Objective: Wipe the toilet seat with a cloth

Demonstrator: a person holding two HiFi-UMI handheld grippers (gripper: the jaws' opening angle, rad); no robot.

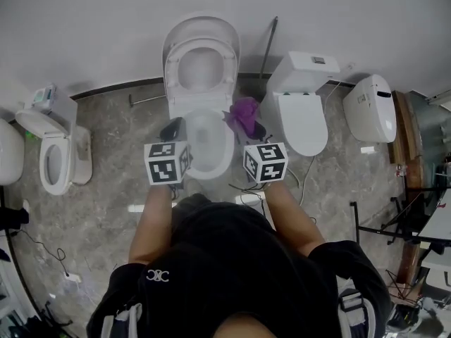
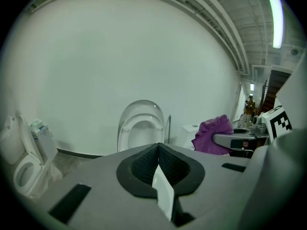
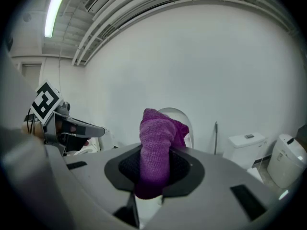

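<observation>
Right tool [image 3: 154,178] clamps purple cloth [image 3: 157,138].

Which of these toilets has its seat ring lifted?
The middle toilet, beside the purple cloth: its ring stands upright against the lid; the others' are lowered or covered.

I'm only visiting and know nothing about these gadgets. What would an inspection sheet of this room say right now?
Surface: grey marbled floor; no table seen.
Job's things: middle toilet, its seat raised against the wall; purple cloth.
Clutter: thin rod leaning on the wall.
Grippers: left gripper jaws together, empty; right gripper jaws clamped on the purple cloth.
Cables: loose leads on the floor.
Surroundings: plain white wall; other toilets on both sides.
</observation>
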